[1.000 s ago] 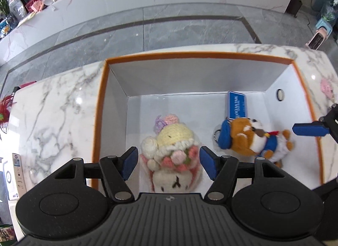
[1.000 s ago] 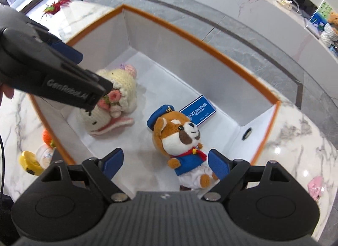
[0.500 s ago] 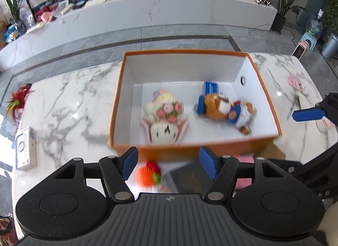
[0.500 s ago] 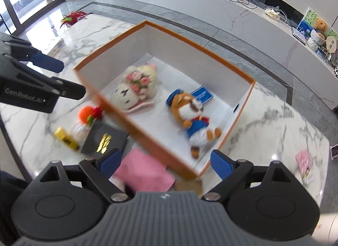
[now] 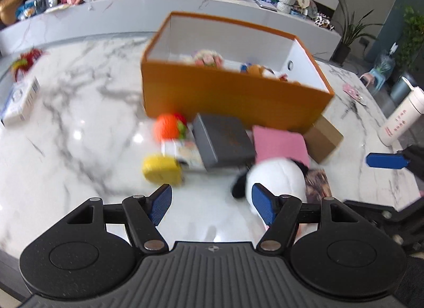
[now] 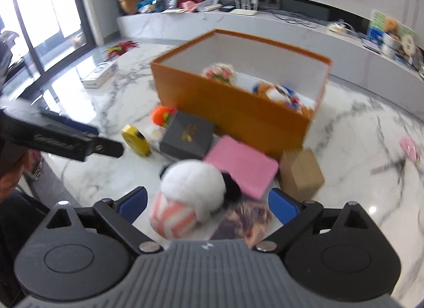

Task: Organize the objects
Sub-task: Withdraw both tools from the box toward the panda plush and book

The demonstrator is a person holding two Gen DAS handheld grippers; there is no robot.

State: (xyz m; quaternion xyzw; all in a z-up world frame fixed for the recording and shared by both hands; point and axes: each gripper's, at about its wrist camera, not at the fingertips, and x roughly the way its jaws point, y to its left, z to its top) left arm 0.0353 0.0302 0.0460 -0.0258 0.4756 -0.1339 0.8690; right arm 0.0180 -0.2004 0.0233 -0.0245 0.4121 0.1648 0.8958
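Between the spread fingers of the right claw [image 6: 206, 203], a plush panda [image 6: 193, 183] lies at six o'clock from the orange box [image 6: 233, 117]; soft, light, best pinched across its round body; left claw [image 5: 212, 202] likewise released

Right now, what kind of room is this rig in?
Probably a home living room: a marble table of toys beside an orange box, a long low media console carrying a router and clutter, and potted plants by the wall.
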